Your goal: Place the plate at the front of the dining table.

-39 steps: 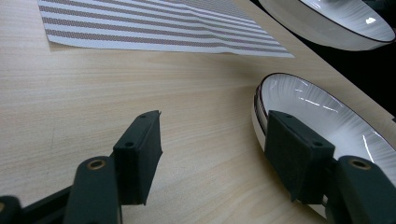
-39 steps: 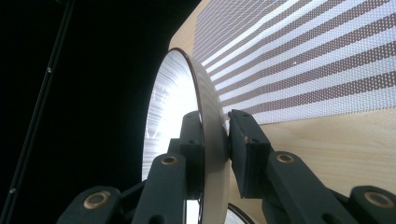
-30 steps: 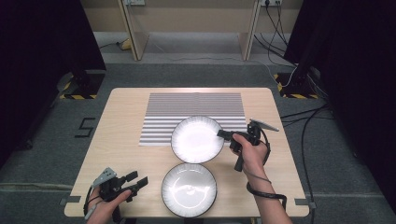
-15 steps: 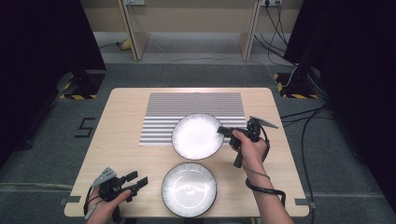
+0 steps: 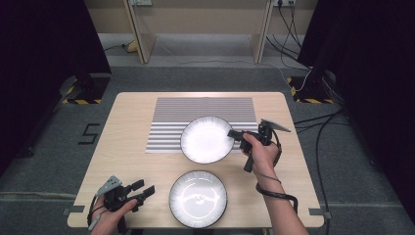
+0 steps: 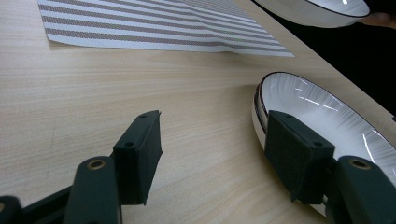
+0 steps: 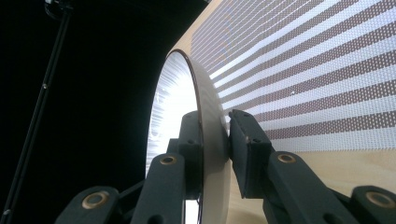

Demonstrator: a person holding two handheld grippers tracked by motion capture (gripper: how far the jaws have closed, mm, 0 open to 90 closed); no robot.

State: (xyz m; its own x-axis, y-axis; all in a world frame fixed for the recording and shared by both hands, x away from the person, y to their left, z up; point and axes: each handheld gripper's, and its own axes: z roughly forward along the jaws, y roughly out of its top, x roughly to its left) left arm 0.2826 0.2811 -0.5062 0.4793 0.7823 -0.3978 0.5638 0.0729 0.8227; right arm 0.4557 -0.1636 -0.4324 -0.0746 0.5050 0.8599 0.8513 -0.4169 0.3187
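Plate (image 5: 206, 139) with a dark rim is being held by the right tongs (image 5: 236, 135), which are clamping its right edge; in the right gripper view the two black jaws are pressing on either side of the plate (image 7: 205, 121) rim, one pad on the white inner face and one on the underside. This plate is sitting over the near edge of the striped mat (image 5: 195, 115), partly past it toward the person; whether it is resting on the mat or lifted just clear of it cannot be told from the high view. A second plate (image 5: 198, 198), also white with a dark rim, is lying flat on the desk (image 5: 132, 142) near its front edge, apart from the first. The left tongs (image 5: 143, 189) are hovering low at the front left of the desk, jaws spread apart and gripping nothing; in the left gripper view the second plate (image 6: 327, 126) is lying just beside the right-hand jaw, with bare wood between the jaws.
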